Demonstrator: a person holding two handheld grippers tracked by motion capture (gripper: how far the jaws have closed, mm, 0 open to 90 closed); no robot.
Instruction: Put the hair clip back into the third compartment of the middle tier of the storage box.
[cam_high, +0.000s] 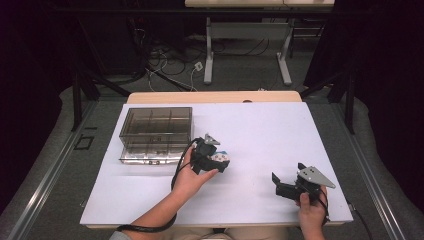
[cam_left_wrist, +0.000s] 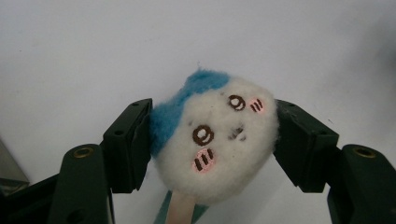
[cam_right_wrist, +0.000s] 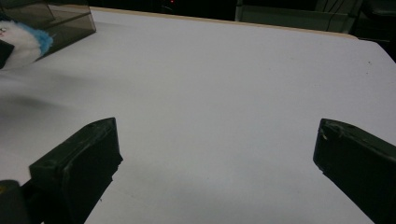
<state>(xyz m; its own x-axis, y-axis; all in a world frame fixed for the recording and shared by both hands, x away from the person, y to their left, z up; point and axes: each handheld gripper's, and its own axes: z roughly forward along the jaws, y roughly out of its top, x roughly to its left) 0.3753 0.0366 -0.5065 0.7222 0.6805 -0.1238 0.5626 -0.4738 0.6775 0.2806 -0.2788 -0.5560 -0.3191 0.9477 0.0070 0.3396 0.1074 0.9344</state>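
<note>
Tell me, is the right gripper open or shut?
Open. In the right gripper view the jaws of the right gripper stand wide apart, with only bare white table between them and nothing held.

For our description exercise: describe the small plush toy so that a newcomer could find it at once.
Start at the white table and find the smoky clear box at its left. Just right of the box, the left tongs hold the plush toy: a fluffy white ball with a blue patch, stitched eyes and pink cheeks, the one soft thing there.

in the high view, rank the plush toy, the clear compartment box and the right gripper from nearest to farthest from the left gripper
1. Plush toy: between the left gripper's jaws.
2. Clear compartment box: just to its left, toward the table's far side.
3. Right gripper: off to its right, near the front edge.
</note>
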